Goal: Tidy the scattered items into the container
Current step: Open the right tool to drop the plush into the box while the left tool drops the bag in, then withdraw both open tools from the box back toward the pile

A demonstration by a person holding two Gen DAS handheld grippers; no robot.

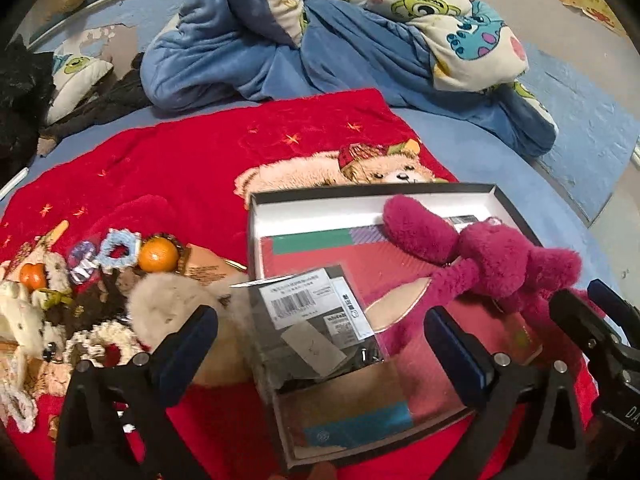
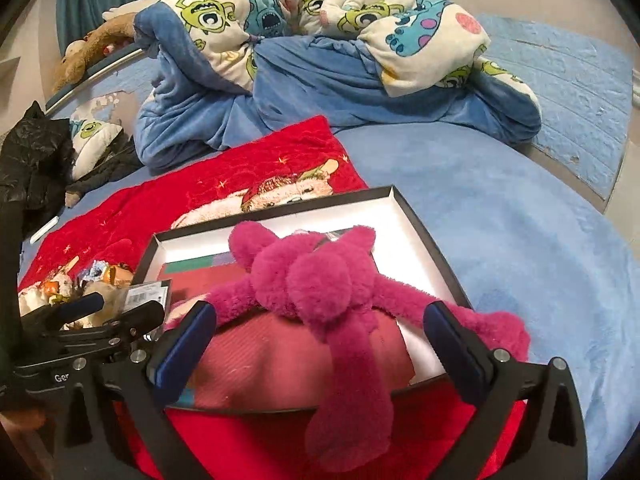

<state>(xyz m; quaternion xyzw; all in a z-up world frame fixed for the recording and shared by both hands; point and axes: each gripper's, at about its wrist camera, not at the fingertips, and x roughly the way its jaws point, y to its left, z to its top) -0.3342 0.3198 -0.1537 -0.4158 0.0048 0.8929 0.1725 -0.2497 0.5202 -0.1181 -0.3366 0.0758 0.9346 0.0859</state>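
Observation:
A shallow black box with white inner walls point(image 1: 320, 196) point(image 2: 404, 216) lies on a red blanket. A magenta plush toy point(image 1: 488, 256) point(image 2: 312, 284) lies in the box, limbs draped over its near rim. A clear packet with a barcode label point(image 1: 312, 320) lies over the box's left edge. My left gripper point(image 1: 320, 340) is open above that packet, touching nothing. My right gripper point(image 2: 320, 336) is open, its fingers either side of the plush's lower body. Left of the box lies a pile of small items: two oranges point(image 1: 159, 255), a crocheted blue ring point(image 1: 119, 249), fluffy toys point(image 1: 168, 304).
The red blanket point(image 1: 180, 168) covers a blue bed point(image 2: 500, 220). A bunched blue monster-print duvet point(image 1: 320, 40) lies behind. A black jacket point(image 2: 32, 152) sits at the far left. A brown plush point(image 2: 88, 52) lies by the headboard.

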